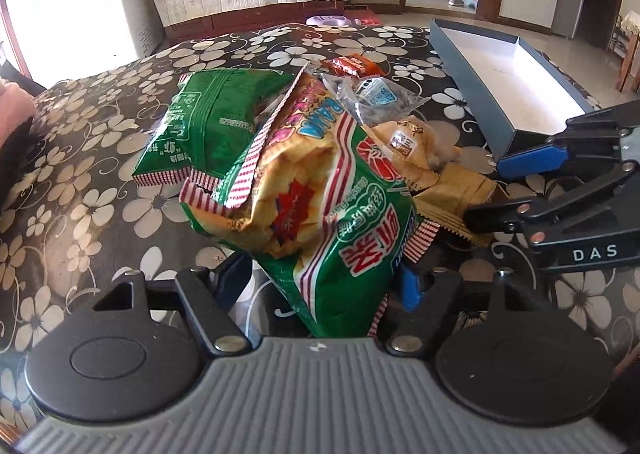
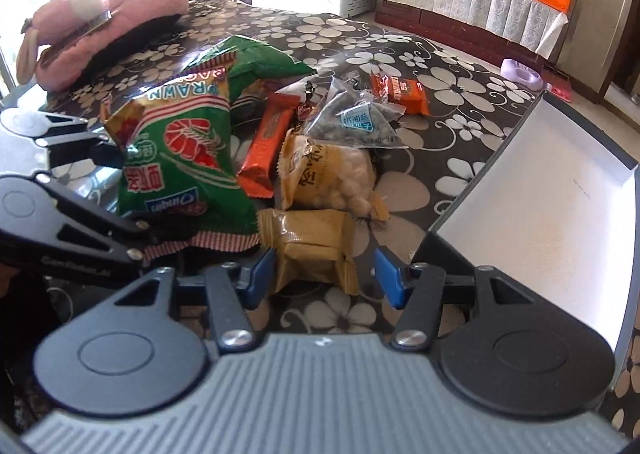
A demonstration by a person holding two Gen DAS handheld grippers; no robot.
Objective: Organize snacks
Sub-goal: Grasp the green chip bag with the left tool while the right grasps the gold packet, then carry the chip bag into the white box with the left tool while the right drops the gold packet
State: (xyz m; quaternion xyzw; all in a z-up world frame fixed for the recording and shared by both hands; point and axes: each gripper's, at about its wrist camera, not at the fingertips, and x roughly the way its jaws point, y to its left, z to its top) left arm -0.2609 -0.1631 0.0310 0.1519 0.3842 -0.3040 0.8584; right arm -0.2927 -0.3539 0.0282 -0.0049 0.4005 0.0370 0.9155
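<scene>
Progress: nothing stowed that I can see. The shallow blue-grey cardboard box with white lining (image 2: 552,189) shows only bare lining in both views; every snack lies loose on the flower-print tablecloth (image 1: 100,173). I judge the sort at its first pick.

Left gripper (image 1: 320,286): jaws partly apart with the big green-and-yellow foil prawn-cracker bag (image 1: 320,213) standing between them. The bag's lower end hides most of the blue pads. The right pad (image 1: 412,290) sits against the bag's edge; I cannot tell whether the left one presses.

Beyond left gripper: a second green foil bag (image 1: 208,125) lies up and to the left of the jaws, partly under the prawn bag.

Centre pile: orange wrapped bar (image 2: 268,145), clear pouch of dark seeds (image 2: 360,121), tan pack of pale round pieces (image 2: 328,173), small orange-brown packet (image 2: 400,93) farthest out.

Right gripper (image 2: 324,278): jaws apart, straddling the small tan-gold wrapped cake (image 2: 308,246). The left pad (image 2: 260,274) is just beside the wrapper; a gap shows at the right pad. Not clamped yet.

Box relative to right gripper: just to its right, open side up, near wall touching nothing.

Left to do: close on the cake, carry it right into the box, then the rest of the pile.

Non-task: pink plush toy (image 2: 108,21), far left, well apart.
</scene>
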